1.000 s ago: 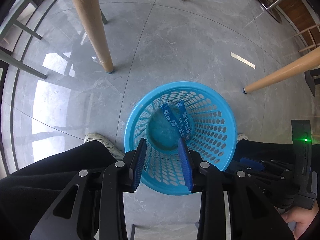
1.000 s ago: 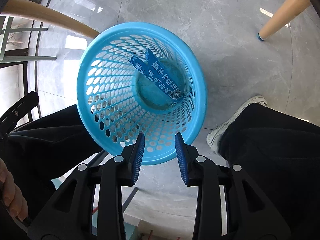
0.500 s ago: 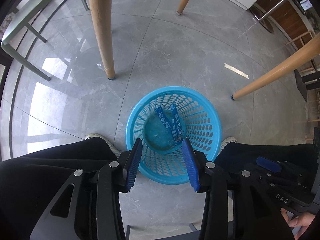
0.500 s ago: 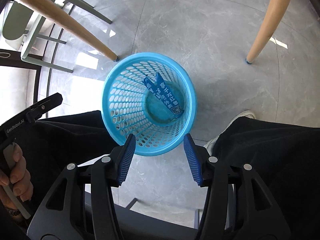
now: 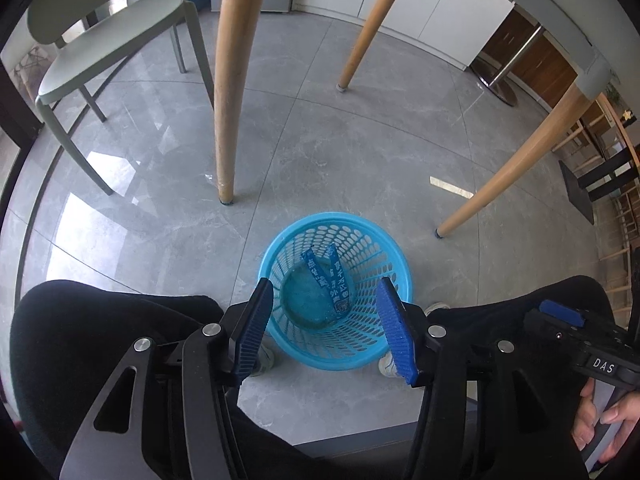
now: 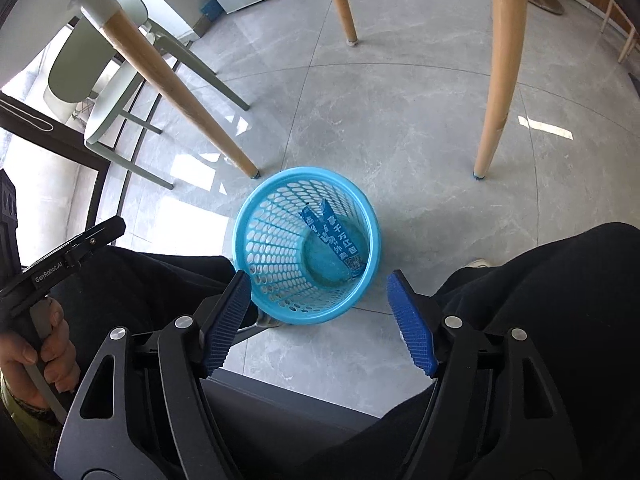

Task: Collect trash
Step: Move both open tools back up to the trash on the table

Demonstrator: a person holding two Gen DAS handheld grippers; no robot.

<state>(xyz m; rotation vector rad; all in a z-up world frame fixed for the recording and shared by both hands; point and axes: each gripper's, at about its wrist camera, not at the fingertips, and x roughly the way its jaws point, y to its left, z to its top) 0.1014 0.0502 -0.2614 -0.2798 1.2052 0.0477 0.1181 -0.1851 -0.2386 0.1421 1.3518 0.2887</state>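
A blue perforated plastic trash basket [image 5: 360, 256] stands on the grey tiled floor between the person's feet; it also shows in the right wrist view [image 6: 264, 240]. Inside it lie two blue printed wrappers [image 5: 326, 280], also seen from the right [image 6: 336, 240]. My left gripper [image 5: 326, 326] is open and empty, well above the basket. My right gripper [image 6: 320, 320] is open wide and empty, also above the basket's near rim.
Wooden table legs [image 5: 228, 92] [image 5: 512, 176] [image 6: 496, 76] [image 6: 180, 92] stand around the basket. A pale green chair [image 5: 100, 40] is at the far left. The person's black-trousered legs [image 5: 100, 320] [image 6: 560, 300] flank the basket. The tabletop edge [image 5: 560, 20] runs overhead.
Both grippers have risen away from the basket, which now looks smaller and farther. Both jaws have opened wider. The wrappers stay in the basket.
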